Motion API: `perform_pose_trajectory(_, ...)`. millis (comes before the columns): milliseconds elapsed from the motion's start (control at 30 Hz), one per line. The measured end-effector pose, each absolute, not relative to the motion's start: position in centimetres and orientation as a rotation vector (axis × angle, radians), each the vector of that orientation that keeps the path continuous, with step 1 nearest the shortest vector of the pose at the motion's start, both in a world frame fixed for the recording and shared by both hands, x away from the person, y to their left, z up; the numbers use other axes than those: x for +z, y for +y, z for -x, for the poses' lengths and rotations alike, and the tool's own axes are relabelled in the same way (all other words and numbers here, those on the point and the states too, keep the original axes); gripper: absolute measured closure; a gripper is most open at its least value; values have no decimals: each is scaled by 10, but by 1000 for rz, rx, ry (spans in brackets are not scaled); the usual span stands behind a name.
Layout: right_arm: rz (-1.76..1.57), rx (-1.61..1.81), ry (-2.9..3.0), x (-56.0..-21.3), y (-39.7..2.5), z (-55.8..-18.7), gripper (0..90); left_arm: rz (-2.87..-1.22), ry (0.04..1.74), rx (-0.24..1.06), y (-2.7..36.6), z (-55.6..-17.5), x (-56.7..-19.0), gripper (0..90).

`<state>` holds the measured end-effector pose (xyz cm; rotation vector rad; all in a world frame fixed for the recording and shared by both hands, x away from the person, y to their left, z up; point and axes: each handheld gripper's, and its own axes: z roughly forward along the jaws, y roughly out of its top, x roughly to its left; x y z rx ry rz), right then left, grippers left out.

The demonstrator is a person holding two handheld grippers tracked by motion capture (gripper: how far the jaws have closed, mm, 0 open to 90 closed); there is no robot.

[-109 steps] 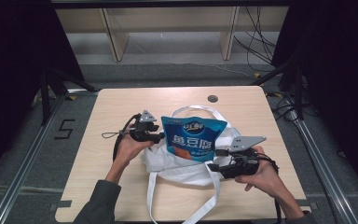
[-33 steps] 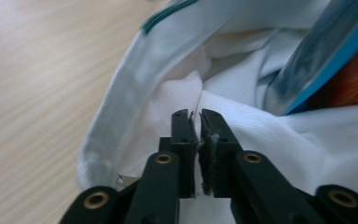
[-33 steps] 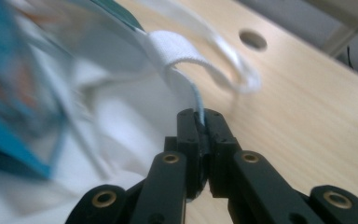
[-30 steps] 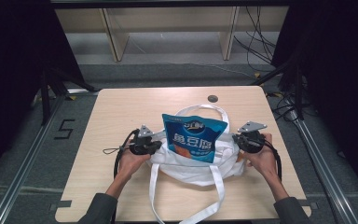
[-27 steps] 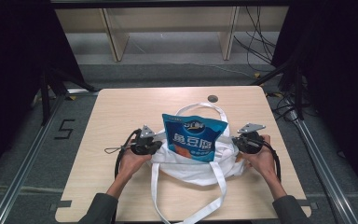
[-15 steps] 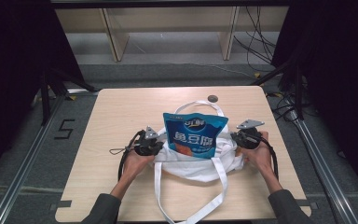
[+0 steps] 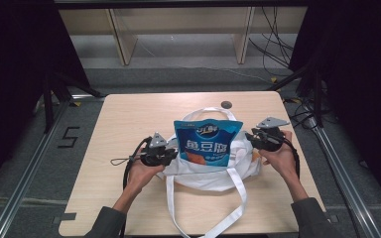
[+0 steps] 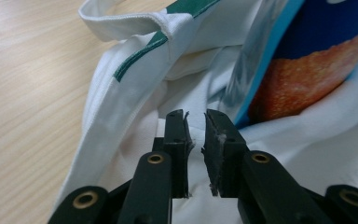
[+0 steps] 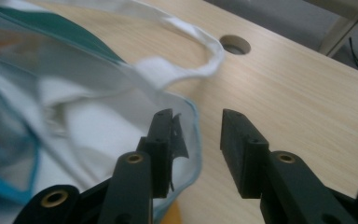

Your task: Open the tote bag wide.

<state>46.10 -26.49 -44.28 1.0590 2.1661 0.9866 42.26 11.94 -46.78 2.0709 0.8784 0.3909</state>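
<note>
Saw, in the high view, a white cloth bag (image 7: 213,174) lying at the centre of the frame on the pale wooden surface (image 7: 129,114). Noted a blue snack pouch (image 7: 206,144) standing upright in the mouth of the bag, the lower part sunk inside the cloth (white characters on blue, an orange picture below them). Found one long strap (image 7: 238,201) trailing toward the bottom edge of the frame and a second loop (image 7: 213,111) lying behind the pouch, near a round hole (image 7: 226,104) in the surface.

Found the left gripper (image 7: 172,156) at the left side of the bag, held by the left hand (image 7: 141,173) and pointing toward the right of the frame, against the cloth. In the left gripper view, saw the jaws narrow, with only a thin slit between them, right in front of the white cloth; could not see any cloth pinched in the slit. Saw there also a green stripe (image 8: 140,56) on the folded rim at the upper left, and the pouch at the upper right.

Found the right gripper (image 7: 252,139) at the right side of the bag, held by the right hand (image 7: 280,156) and pointing toward the left of the frame. In the right gripper view, saw the jaws wide apart and holding nothing: the jaw on the left of the frame just at the pale blue edge of the bag, the other over bare wood.
</note>
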Motion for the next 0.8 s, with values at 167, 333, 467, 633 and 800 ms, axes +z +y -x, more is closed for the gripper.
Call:
perform_pose_trajectory(167, -966, 1123, 2287, -421, -251, -416, 660, -2056, 873, 343, 120, -409, -469, 780)
perform_pose_trajectory(333, -961, 1167, 2391, -432, -236, -388, 691, -2053, 868, 314, 122, -401, -472, 779)
perform_pose_trajectory(467, -852, 995, 2497, -457, -225, -372, 762, -2123, 845, 304, 118, -394, -487, 781)
perform_pose_trajectory(633, -845, 865, 2545, -480, -212, -368, 853, -2199, 848, 326, 107, -390, -504, 809)
perform_pose_trajectory(800, -837, 806, 2552, -493, -206, -374, 893, -2217, 847, 334, 105, -396, -510, 841)
